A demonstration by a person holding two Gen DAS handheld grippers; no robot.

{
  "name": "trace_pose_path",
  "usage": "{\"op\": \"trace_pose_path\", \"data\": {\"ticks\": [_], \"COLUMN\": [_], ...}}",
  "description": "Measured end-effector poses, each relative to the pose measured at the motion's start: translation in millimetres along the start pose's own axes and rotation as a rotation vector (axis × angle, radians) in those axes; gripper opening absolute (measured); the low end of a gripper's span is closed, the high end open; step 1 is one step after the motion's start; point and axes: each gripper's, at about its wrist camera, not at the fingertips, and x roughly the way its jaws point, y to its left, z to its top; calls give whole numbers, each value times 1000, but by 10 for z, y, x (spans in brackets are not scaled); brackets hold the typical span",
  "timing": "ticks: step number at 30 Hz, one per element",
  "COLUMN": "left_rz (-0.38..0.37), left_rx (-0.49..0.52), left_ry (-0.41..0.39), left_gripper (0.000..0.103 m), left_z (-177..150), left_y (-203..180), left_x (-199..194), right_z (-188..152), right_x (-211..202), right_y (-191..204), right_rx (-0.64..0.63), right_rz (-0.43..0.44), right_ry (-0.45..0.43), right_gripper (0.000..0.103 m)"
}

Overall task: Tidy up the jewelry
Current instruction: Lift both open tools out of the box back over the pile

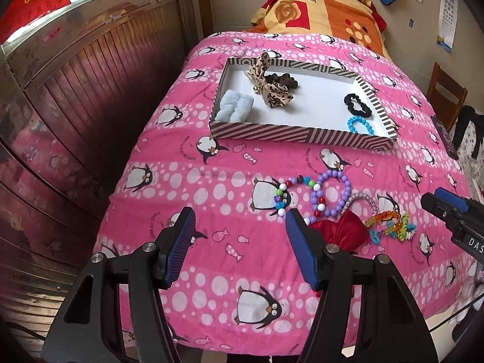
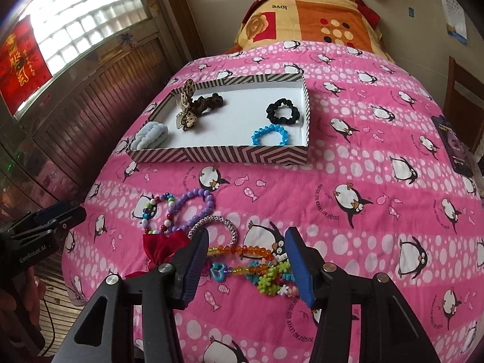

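A: Hovering over the pile, the right gripper [image 2: 246,242] stands with its jaws apart and empty, straddling the orange-and-green beaded string [image 2: 254,260] on the pink quilt [image 2: 363,211]; the pads press on nothing.

B: And the left gripper [image 1: 239,227]?

A: Wide, holding nothing, above bare quilt, with the red velvet bow [image 1: 338,230] at its three o'clock.

B: So the step is a pick from the loose heap?

A: I judge so. The purple bead bracelet [image 2: 193,208] and silver bangle [image 2: 211,224] lie at about eleven o'clock from the right gripper, just beyond the string.

B: Next move?

A: Lower, close on the string, then carry it toward twelve o'clock to the striped tray [image 2: 217,154], where the blue bracelet [image 2: 270,134] and black scrunchie [image 2: 282,112] already lie.
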Motion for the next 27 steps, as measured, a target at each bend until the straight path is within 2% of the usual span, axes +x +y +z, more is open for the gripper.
{"op": "trace_pose_path", "data": {"ticks": [16,27], "left_rz": [-15,-35], "left_rx": [-19,-13], "left_ry": [1,4], "left_gripper": [62,62], "left_z": [-122,-136], "left_y": [150,102], "left_x": [-33,-69], "right_z": [-74,-157], "right_x": [-44,-83], "right_y": [185,129], "right_rx": [-28,-11], "right_rz": [-20,-36], "right_ry": [12,19], "right_gripper": [52,54]}}
